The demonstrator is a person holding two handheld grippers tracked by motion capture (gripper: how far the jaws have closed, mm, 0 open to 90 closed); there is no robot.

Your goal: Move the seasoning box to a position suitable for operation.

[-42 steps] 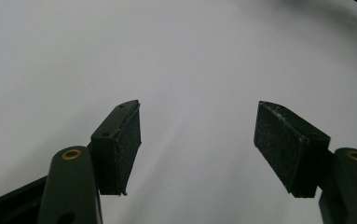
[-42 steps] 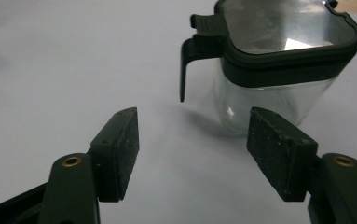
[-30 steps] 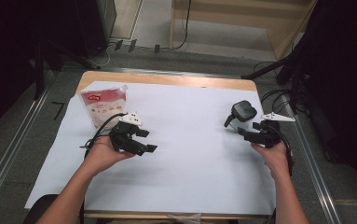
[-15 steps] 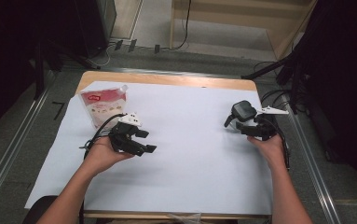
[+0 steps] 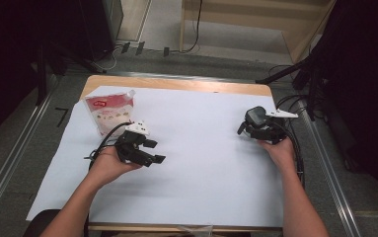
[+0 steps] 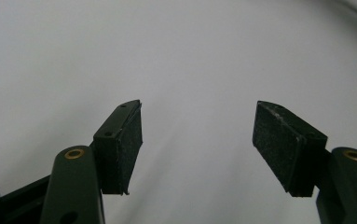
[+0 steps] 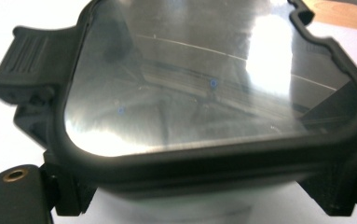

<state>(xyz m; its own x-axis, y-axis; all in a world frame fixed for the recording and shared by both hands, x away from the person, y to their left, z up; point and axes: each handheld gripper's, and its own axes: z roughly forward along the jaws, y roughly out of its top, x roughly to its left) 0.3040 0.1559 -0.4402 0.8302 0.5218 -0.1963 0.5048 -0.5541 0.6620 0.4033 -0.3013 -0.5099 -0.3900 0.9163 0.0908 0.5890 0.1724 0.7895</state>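
A black dive mask (image 5: 255, 116) with a glossy lens (image 7: 204, 88) lies on the white paper at the right. My right gripper (image 5: 248, 127) is pushed up against it, jaws wide open and astride the mask's lower frame (image 7: 204, 163), one jaw at each bottom corner of the right gripper view. My left gripper (image 5: 155, 151) is held in the left hand just above the paper at centre left, open, with nothing between its pads (image 6: 125, 144).
A white pouch with a red label (image 5: 110, 112) stands at the back left, just behind the left hand. White paper (image 5: 201, 168) covers most of the wooden table (image 5: 176, 84). Cables trail from both grippers. Metal rails (image 5: 329, 168) run along each side.
My right gripper has moved forward and left up to the mask, which now sits between its jaws. The mask and the left gripper have stayed put.
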